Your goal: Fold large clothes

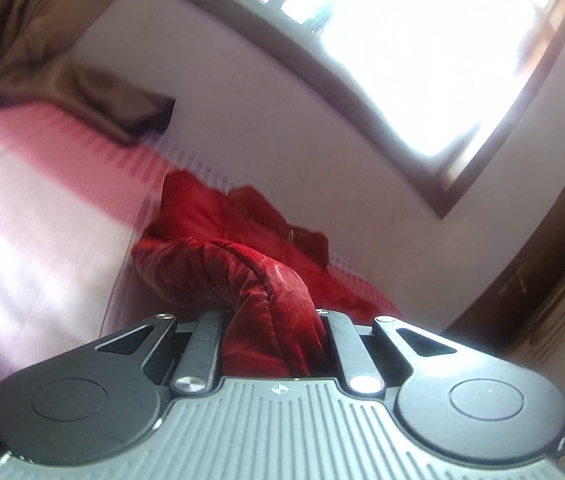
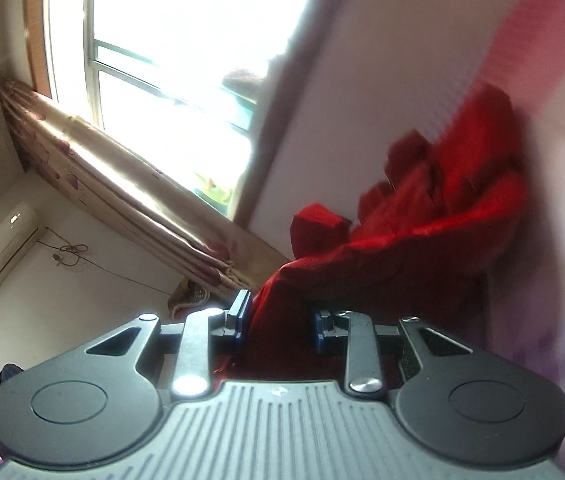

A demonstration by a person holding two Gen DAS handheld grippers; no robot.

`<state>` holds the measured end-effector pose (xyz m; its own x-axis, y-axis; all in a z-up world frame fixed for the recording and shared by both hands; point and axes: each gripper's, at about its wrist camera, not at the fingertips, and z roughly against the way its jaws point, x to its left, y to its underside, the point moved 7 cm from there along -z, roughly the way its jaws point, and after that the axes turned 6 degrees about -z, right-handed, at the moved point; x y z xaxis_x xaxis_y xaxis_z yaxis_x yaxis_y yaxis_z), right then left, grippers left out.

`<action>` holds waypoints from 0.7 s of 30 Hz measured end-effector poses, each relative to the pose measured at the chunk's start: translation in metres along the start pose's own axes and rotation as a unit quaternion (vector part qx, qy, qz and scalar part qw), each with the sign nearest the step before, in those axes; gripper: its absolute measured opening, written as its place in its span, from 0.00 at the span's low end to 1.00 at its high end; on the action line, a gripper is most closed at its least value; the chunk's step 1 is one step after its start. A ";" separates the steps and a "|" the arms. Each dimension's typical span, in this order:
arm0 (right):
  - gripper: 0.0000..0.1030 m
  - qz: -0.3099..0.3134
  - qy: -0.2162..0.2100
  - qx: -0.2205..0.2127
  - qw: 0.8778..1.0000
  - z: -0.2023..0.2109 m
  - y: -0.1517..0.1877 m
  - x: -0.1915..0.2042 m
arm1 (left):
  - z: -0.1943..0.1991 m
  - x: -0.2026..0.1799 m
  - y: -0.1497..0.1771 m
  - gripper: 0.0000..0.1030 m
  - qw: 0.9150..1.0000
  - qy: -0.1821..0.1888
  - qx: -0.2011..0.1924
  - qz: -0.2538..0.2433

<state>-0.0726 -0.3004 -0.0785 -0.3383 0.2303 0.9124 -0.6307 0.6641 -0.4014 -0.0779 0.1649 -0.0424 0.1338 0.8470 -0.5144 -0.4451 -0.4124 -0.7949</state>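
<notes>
The left gripper (image 1: 272, 344) is clamped on a thick roll of the red garment (image 1: 218, 232), which fills the gap between its jaws at lower centre of the left wrist view. From there the garment runs up to a bunched mass at mid-frame, lying on the pink sheet (image 1: 22, 200) below the window (image 1: 422, 40). The right gripper (image 2: 280, 320) is likewise closed on a fold of the garment (image 2: 422, 224); the blue pads (image 2: 241, 316) stand narrowly apart with cloth between them, and the bulk of the garment sits at centre right of that view, against the sheet. A curtain (image 2: 122, 184) crosses the left half of the frame. Both views are blurred, so which part of the garment each gripper holds, sleeve or hem, cannot be told. The step in hand appears to be lifting the garment clear of the sheet to spread it. To do it well, both grips should hold firm, since the cloth looks padded and may slip. The grippers should rise at an even rate and draw apart until the span between them is taut. The hanging part should clear the sheet before the garment is laid flat.
</notes>
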 end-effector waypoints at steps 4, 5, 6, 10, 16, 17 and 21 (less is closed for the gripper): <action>0.29 0.012 -0.001 -0.010 1.000 -0.012 -0.025 0.007 | -0.012 -0.007 -0.020 0.13 1.000 -0.005 -0.016 0.003; 0.29 0.014 -0.002 -0.012 1.000 -0.015 -0.031 0.009 | -0.015 -0.007 -0.025 0.13 1.000 -0.005 -0.020 0.006; 0.29 0.014 -0.003 -0.015 1.000 -0.017 -0.037 0.009 | -0.019 -0.008 -0.030 0.13 1.000 -0.004 -0.023 0.008; 0.29 0.008 -0.004 -0.030 1.000 -0.031 -0.061 0.007 | -0.036 -0.012 -0.049 0.13 0.999 -0.012 -0.033 0.009; 0.29 -0.018 -0.002 -0.053 0.998 -0.054 -0.092 -0.004 | -0.065 -0.015 -0.071 0.13 0.999 -0.023 -0.046 0.006; 0.29 -0.022 0.004 -0.058 0.998 -0.058 -0.095 -0.007 | -0.071 -0.015 -0.075 0.13 0.999 -0.025 -0.047 0.006; 0.29 -0.038 0.017 -0.072 0.997 -0.076 -0.117 -0.019 | -0.100 -0.009 -0.087 0.13 0.998 -0.037 -0.048 0.018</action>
<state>0.0605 -0.3283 -0.0426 -0.2677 0.1983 0.9429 -0.5452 0.7757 -0.3179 0.0482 0.1596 -0.0003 0.0521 0.8525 -0.5202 -0.3608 -0.4696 -0.8058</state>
